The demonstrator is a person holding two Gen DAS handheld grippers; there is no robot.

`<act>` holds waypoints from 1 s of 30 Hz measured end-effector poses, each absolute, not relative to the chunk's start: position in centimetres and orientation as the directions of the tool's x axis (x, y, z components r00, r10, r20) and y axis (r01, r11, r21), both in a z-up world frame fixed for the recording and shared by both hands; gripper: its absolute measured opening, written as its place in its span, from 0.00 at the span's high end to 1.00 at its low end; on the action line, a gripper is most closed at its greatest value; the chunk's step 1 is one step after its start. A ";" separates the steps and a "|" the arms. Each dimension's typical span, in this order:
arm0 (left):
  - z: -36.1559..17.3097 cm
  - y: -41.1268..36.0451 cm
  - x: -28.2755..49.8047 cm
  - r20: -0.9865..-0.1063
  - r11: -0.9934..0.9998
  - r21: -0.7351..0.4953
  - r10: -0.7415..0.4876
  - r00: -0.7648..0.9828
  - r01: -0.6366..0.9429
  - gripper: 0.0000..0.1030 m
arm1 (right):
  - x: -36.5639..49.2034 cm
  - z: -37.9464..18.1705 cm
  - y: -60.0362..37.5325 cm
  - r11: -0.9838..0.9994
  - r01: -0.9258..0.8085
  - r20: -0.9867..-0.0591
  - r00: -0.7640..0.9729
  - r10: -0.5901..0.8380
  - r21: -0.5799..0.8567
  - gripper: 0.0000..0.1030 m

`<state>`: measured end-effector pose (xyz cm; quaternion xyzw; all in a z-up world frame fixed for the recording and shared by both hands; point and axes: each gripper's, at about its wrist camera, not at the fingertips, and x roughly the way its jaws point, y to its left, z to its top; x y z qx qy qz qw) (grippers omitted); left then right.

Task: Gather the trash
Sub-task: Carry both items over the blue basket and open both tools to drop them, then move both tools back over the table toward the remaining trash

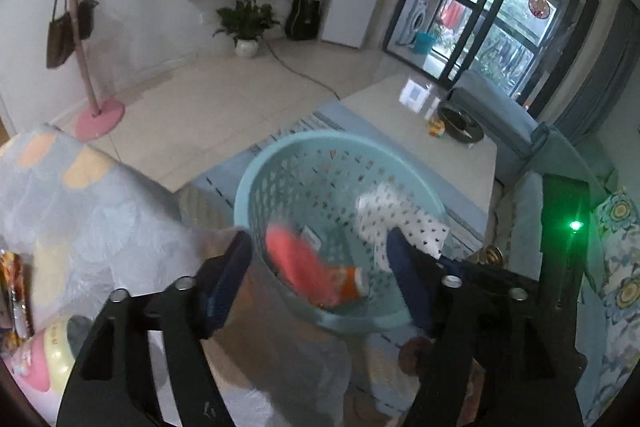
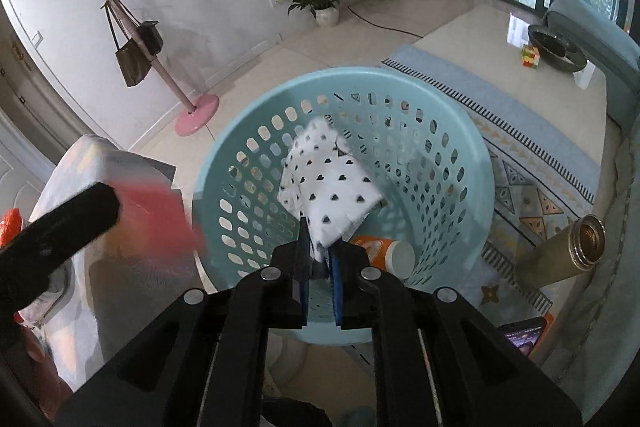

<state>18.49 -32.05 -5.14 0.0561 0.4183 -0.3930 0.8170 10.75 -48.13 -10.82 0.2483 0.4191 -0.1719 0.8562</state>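
Basket: a round pale-blue perforated plastic basket (image 2: 460, 155) sits on the patterned rug below me.
My left gripper (image 1: 320, 279): jaws spread wide, nothing pressed between them; a blurred red packet (image 1: 304, 267) sits loose in the gap over the basket's rim at 6 o'clock.
My right gripper (image 2: 319, 267): jaws nearly closed, nipping the lower corner of a white paper wrapper with black hearts (image 2: 328, 183), which hangs inside the basket.
Basket floor: an orange-and-white paper cup (image 2: 384, 253) lies at 3 o'clock of my right fingers.

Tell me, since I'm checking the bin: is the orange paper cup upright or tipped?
Tipped. The orange paper cup lies on its side at the bottom of the blue basket, open mouth facing sideways.
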 end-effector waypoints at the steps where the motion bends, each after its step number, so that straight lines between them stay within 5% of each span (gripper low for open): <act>1: -5.2 -32.2 18.2 -0.728 0.687 -0.226 -0.590 0.349 0.690 0.33 | 10.9 -10.9 -48.3 0.815 0.509 -0.806 0.584 -0.093 0.275 0.87; 4: -4.8 -31.9 17.9 -0.723 0.693 -0.221 -0.589 0.362 0.687 0.33 | 10.9 -10.9 -48.8 0.811 0.510 -0.806 0.586 -0.084 0.286 0.75; 7: -4.0 -31.1 17.2 -0.705 0.695 -0.221 -0.598 0.381 0.684 0.33 | 10.1 -10.5 -48.8 0.803 0.516 -0.791 0.604 -0.095 0.297 0.50; 17: 1.3 -24.6 12.6 -0.594 0.731 -0.207 -0.622 0.510 0.650 0.33 | 8.2 -5.0 -44.3 0.859 0.398 -0.706 0.705 -0.062 0.322 0.49; 30: 5.4 -10.3 7.1 -0.481 0.878 -0.090 -0.452 0.751 0.470 0.31 | 6.5 0.8 -29.6 0.951 0.083 -0.602 0.789 0.119 0.296 0.49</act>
